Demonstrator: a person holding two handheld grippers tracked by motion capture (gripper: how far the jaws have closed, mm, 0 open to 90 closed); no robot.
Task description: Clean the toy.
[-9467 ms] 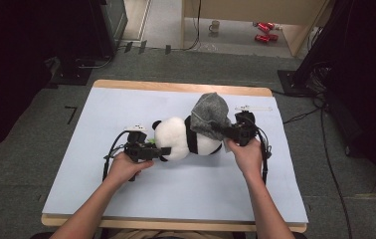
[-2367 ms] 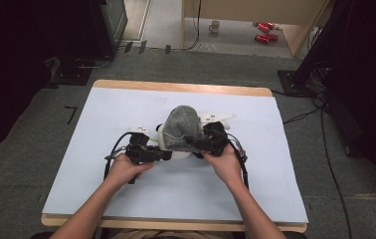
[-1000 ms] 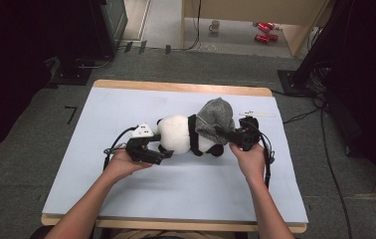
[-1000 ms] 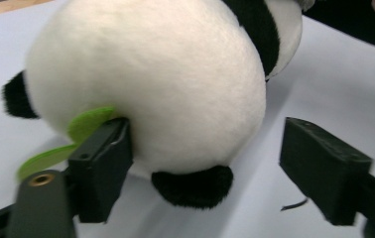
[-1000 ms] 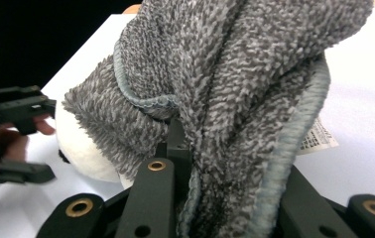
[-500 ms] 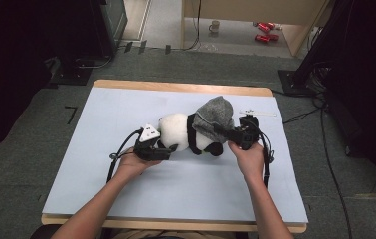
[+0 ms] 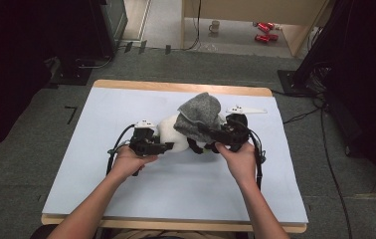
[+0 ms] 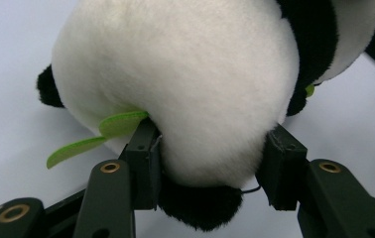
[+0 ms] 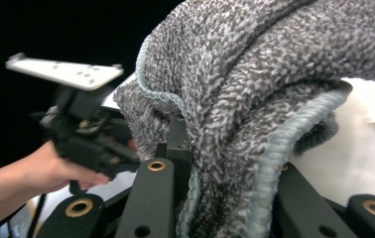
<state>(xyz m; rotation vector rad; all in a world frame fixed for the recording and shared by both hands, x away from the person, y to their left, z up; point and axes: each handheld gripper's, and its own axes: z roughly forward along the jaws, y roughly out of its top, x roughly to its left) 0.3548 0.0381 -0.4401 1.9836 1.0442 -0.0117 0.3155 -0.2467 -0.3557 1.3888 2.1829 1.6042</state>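
Pale blue table (image 7: 126,199), dim room; left fingers (image 8: 280,163) clenching panda (image 8: 185,84), right apparently grasping towel (image 9: 235,94)

1. My left gripper (image 8: 209,163) has just been closing its jaws; the pads now press on the round white plush body of the black-and-white stuffed panda (image 8: 190,84), where a second ago they stood wide beside it.
2. My right gripper (image 7: 211,133), clamped on the grey knitted cloth with pale blue edging (image 7: 199,115), now sits higher and nearer the panda than half a second ago.
3. The cloth is now lifted in a bunched fold over the panda's right part, instead of lying lower against it.
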